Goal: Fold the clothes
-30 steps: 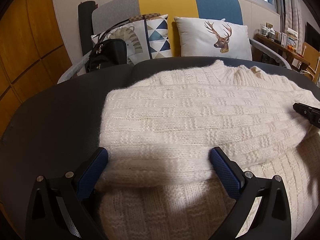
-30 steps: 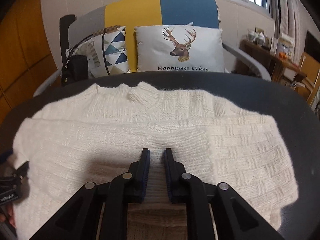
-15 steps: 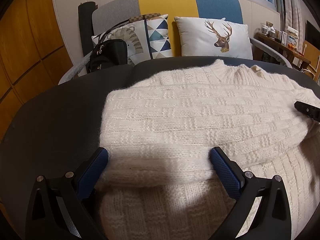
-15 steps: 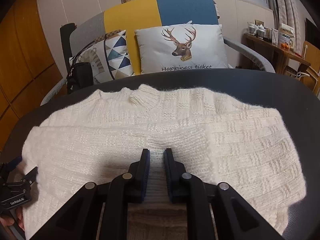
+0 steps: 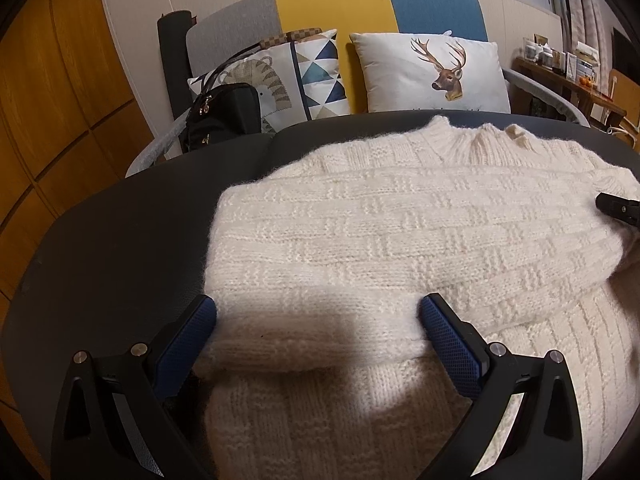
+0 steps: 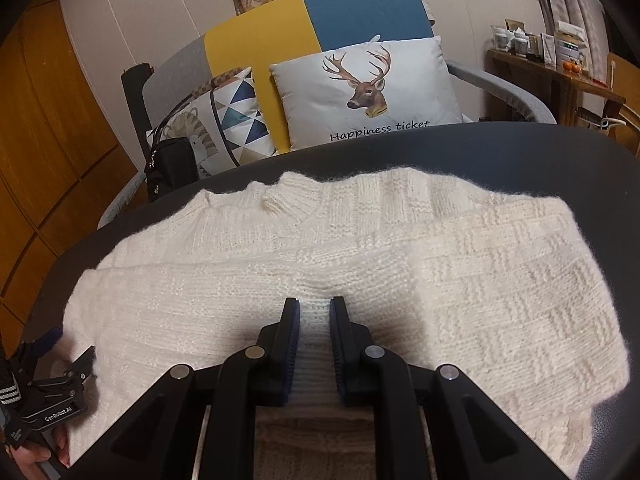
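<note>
While the cream sweater (image 5: 400, 240) lies spread across the dark round table (image 5: 120, 248), collar toward the far edge and both sleeves folded over the body, we judge the next fold to be bringing the hem up. Our left gripper (image 5: 316, 320) stands with fingers wide apart, straddling the sleeve's cuff end near the table's left edge. Our right gripper (image 6: 314, 322) has its fingers nearly together with a ridge of knit between them; whether they truly pinch it we cannot tell. To do this well, we should take both layers at matching points and lift evenly, since loose knit probably stretches and sags. Beyond the far edge stand a sofa (image 6: 360, 12), a deer cushion (image 6: 368, 92) and a black bag (image 5: 224, 116), well clear of the fold.
</note>
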A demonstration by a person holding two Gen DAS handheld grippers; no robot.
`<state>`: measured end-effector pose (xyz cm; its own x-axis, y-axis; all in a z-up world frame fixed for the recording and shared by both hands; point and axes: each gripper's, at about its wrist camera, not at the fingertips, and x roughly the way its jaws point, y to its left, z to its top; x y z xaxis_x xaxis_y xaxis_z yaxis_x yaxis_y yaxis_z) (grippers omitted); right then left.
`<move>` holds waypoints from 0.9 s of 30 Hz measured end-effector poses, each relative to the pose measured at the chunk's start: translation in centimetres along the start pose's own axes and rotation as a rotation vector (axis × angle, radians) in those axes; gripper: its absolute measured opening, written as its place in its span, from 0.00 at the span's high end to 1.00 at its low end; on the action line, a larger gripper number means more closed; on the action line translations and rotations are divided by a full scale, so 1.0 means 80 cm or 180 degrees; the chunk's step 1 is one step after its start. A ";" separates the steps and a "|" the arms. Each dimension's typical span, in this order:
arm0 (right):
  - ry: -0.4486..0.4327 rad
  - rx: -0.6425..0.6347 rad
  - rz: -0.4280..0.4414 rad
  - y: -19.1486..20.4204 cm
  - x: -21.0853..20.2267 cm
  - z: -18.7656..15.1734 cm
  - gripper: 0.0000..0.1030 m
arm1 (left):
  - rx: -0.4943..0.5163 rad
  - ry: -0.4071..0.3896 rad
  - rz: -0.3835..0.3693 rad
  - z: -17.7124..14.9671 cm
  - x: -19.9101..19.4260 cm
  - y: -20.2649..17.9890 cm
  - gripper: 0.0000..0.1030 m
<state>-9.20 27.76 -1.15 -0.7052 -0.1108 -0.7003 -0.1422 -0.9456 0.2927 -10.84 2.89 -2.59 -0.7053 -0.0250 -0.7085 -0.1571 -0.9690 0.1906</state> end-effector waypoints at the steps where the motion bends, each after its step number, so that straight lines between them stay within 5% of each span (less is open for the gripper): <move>1: 0.0001 -0.0011 -0.0016 0.001 0.000 0.000 0.87 | -0.0023 0.0011 -0.0024 -0.001 0.000 0.002 0.00; 9: 0.0024 0.0120 0.0138 -0.008 -0.015 -0.012 0.87 | -0.0376 0.0111 -0.0381 -0.016 -0.007 0.029 0.00; 13: 0.0082 0.0106 0.0101 -0.005 -0.020 -0.009 0.87 | -0.0269 0.0165 -0.0295 -0.008 -0.014 0.022 0.00; 16: -0.0004 -0.0028 0.0029 0.010 -0.040 0.002 0.81 | -0.0137 -0.0079 -0.0311 0.009 -0.034 0.017 0.00; 18: -0.0216 -0.0070 0.0215 0.027 -0.059 0.008 0.81 | -0.0060 -0.0180 -0.0217 0.017 -0.031 0.014 0.00; 21: 0.0129 -0.0264 0.0421 0.063 -0.027 0.006 0.80 | 0.0137 0.0074 0.0070 0.021 0.008 0.004 0.00; 23: 0.0375 -0.0607 0.0310 0.087 0.007 -0.002 0.80 | 0.0039 0.0104 -0.0019 0.021 0.019 0.009 0.00; 27: 0.0302 -0.0713 0.0215 0.084 0.032 0.010 0.81 | -0.0245 0.0178 -0.0254 0.018 0.032 0.029 0.00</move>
<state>-12.49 21.35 -0.43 -0.6381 -0.1943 -0.7450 0.0680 -0.9781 0.1968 -14.04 0.95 -2.99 -0.6528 0.0415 -0.7564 -0.1563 -0.9844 0.0808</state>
